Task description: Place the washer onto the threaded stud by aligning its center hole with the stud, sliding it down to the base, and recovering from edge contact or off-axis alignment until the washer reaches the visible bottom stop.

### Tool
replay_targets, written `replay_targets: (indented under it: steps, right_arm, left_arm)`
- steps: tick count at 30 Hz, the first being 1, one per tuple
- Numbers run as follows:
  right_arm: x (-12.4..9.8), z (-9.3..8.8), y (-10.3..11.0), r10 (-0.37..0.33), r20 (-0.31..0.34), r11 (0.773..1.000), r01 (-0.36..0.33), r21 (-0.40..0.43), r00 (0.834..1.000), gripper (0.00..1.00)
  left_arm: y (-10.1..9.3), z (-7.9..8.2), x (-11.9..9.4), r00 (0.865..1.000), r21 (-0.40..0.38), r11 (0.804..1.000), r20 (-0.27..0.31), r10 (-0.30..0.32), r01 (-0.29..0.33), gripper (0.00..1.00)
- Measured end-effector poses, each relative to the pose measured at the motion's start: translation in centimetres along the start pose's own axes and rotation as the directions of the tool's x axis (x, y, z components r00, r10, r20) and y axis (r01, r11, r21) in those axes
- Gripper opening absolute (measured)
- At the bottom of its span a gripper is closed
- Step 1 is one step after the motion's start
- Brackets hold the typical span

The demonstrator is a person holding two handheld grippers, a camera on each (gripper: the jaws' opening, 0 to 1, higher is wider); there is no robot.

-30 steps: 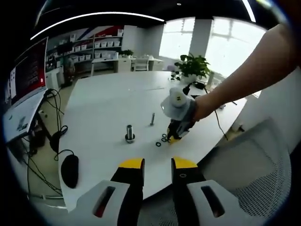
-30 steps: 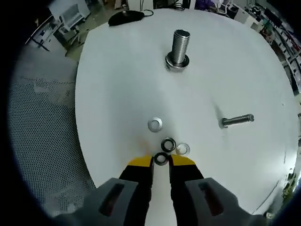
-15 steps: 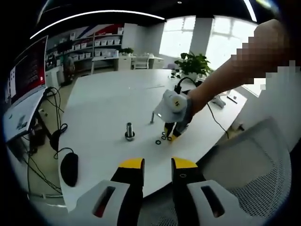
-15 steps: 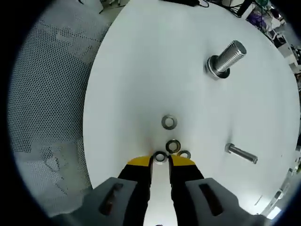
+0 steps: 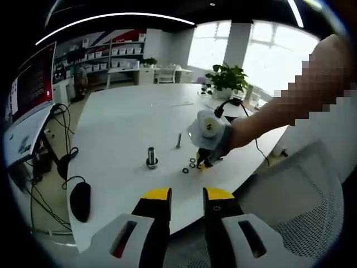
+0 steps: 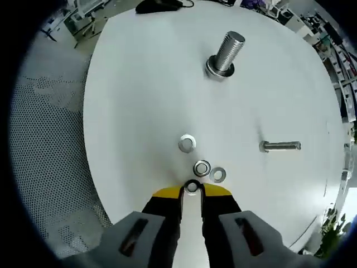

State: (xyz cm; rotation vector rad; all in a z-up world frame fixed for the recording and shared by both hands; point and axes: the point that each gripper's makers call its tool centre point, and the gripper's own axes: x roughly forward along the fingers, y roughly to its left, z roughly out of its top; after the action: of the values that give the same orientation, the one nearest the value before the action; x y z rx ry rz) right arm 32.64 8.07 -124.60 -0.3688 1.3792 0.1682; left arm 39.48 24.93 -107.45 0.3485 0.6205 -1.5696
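Low in the right gripper view, the right claw [image 6: 192,191] is pinching a washer [image 6: 192,186] for the stud [image 6: 226,54]; the left claw [image 5: 186,195] is idling, jaws narrowly apart.

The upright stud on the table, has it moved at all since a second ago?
No. The stud stands at the same spot beside the loose washers; the camera shifted, not the stud.

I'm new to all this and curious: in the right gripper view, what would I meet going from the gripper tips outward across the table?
Washer between the right gripper tips → pair of loose washers → single washer → upright threaded stud → black mouse at the far table edge.
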Motion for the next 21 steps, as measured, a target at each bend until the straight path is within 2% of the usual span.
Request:
replay_targets:
  steps: [1, 4, 5, 7, 9, 16, 21]
  right_arm:
    - [-0.1, 0.0, -0.1, -0.015, 0.012, 1.0, 0.016, -0.027, 1.0, 0.15]
    - [-0.2, 0.0, 0.1, -0.015, 0.022, 1.0, 0.015, -0.002, 1.0, 0.15]
    - [-0.3, 0.0, 0.1, -0.002, 0.027, 0.997, 0.0, 0.076, 1.0, 0.15]
    - [-0.1, 0.0, -0.7, 0.019, 0.037, 0.985, -0.025, 0.17, 0.999, 0.15]
    - [-0.2, -0.1, -0.4, 0.024, 0.058, 0.978, -0.035, 0.207, 0.998, 0.15]
    - [-0.8, -0.3, 0.2, -0.017, 0.13, 0.956, -0.022, 0.293, 0.991, 0.15]
    - [-0.7, -0.3, 0.2, -0.019, 0.146, 0.939, -0.032, 0.343, 0.989, 0.15]
  left_arm:
    - [0.0, 0.0, 0.0, 1.0, 0.0, 1.0, 0.0, 0.0, 0.0, 0.2]
    - [0.0, 0.0, 0.0, 1.0, 0.001, 1.0, 0.003, -0.001, 0.001, 0.2]
    - [0.1, 0.0, 0.1, 1.0, 0.002, 1.0, 0.006, -0.001, 0.001, 0.2]
    - [0.0, 0.2, 0.0, 1.0, 0.003, 1.0, 0.008, 0.0, 0.0, 0.2]
    - [-0.4, 0.5, -0.4, 1.0, 0.003, 1.0, 0.009, -0.001, 0.001, 0.2]
    - [-0.3, 0.3, -0.1, 1.0, 0.002, 1.0, 0.01, -0.011, 0.011, 0.2]
    - [-0.6, 0.6, -0.3, 1.0, 0.001, 1.0, 0.013, -0.013, 0.013, 0.19]
